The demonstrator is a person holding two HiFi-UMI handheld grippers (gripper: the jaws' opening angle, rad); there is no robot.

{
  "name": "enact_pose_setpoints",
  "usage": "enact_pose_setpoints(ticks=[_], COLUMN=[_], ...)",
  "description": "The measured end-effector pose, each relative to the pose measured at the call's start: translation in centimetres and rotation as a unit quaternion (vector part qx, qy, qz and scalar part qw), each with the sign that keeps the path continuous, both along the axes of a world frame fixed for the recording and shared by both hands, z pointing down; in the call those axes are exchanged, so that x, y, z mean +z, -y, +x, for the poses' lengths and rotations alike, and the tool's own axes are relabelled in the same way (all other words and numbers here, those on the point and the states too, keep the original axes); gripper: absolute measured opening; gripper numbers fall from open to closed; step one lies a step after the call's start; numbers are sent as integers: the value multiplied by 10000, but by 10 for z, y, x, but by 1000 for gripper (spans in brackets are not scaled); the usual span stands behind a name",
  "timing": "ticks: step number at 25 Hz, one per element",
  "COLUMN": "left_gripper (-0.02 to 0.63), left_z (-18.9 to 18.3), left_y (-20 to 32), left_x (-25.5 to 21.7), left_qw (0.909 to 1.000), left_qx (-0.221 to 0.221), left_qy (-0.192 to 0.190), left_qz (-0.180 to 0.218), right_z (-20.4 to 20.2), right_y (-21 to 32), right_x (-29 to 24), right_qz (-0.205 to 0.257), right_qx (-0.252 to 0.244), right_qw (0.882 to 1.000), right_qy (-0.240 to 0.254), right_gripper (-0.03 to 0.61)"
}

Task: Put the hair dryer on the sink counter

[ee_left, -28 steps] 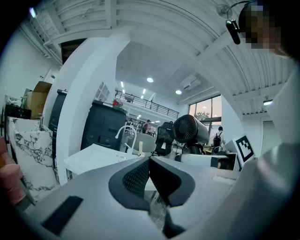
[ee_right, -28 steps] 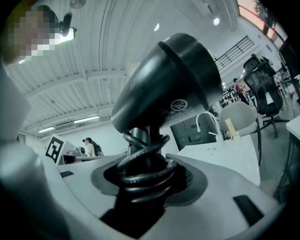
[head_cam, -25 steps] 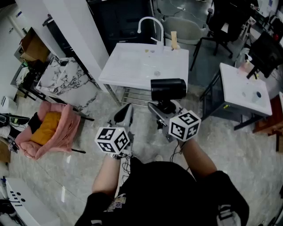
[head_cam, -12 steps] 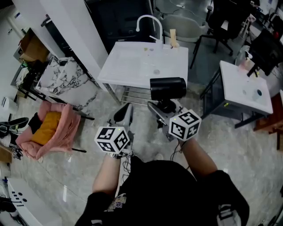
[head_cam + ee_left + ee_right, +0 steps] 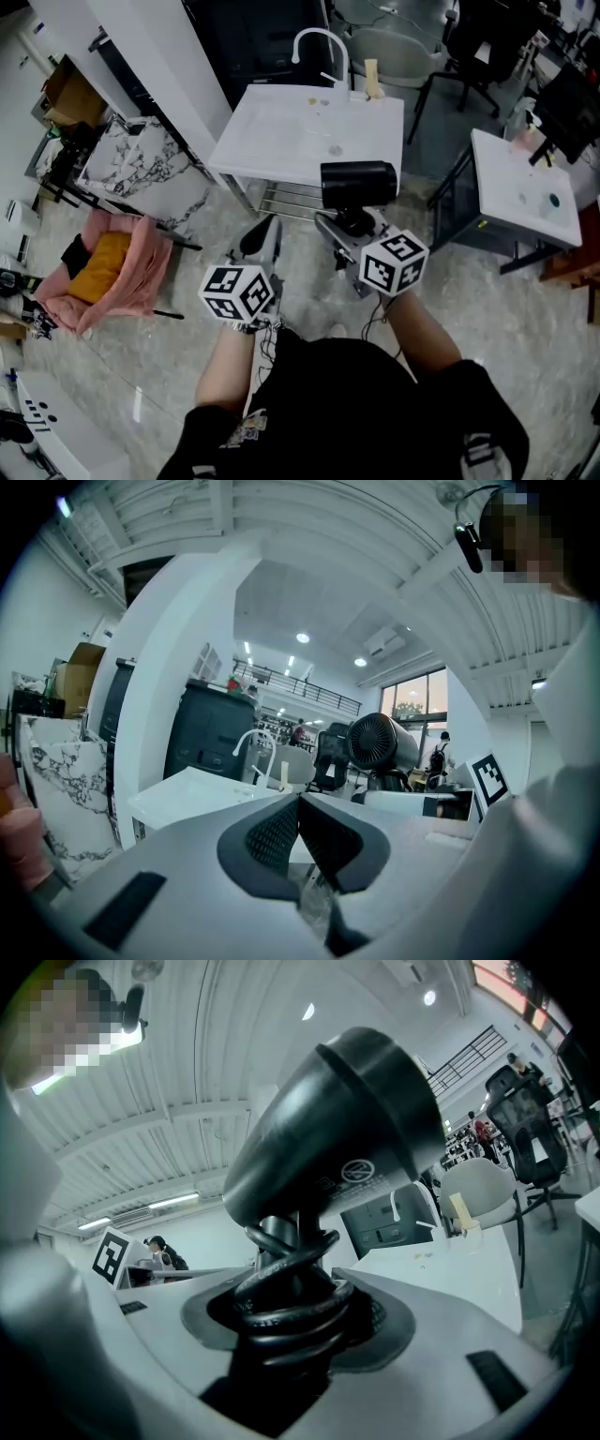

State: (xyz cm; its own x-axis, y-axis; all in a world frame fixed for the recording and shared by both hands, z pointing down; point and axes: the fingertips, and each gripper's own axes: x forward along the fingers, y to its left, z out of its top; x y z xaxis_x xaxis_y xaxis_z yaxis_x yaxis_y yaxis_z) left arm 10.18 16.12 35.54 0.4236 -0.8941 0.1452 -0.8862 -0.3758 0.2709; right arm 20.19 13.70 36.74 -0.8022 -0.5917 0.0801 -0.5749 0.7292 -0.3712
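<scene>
A black hair dryer (image 5: 357, 184) is held upright, its barrel lying sideways just short of the near edge of the white sink counter (image 5: 272, 141). My right gripper (image 5: 352, 225) is shut on its handle, around which the black cord is wound (image 5: 286, 1302). In the right gripper view the barrel (image 5: 333, 1138) fills the middle. My left gripper (image 5: 267, 236) is shut with nothing in it, lower and to the left, over the floor. From the left gripper view the dryer (image 5: 380, 744) shows at the right and the counter (image 5: 192, 794) ahead.
A white curved faucet (image 5: 322, 49) stands at the counter's back edge. A second white table (image 5: 520, 192) stands at the right, with a dark chair (image 5: 469, 47) behind. A marble slab (image 5: 141, 173) and a pink seat with a yellow cushion (image 5: 98, 272) lie at the left.
Both grippers have held their places relative to me; the counter has shifted only slightly in the head view.
</scene>
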Motion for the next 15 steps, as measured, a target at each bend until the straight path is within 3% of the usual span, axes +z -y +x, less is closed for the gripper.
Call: enact_pose_setpoints(ticks=[15], left_gripper=[3], left_z=[-22], left_y=[34], left_x=[10], left_qw=[10000], left_qx=[18], left_qy=[-64], left_qz=[-46], right_z=[-17], right_y=[37], right_x=[15], right_qz=[-196], right_qx=[83], right_qw=[9998], right_qy=[19], right_gripper=[229])
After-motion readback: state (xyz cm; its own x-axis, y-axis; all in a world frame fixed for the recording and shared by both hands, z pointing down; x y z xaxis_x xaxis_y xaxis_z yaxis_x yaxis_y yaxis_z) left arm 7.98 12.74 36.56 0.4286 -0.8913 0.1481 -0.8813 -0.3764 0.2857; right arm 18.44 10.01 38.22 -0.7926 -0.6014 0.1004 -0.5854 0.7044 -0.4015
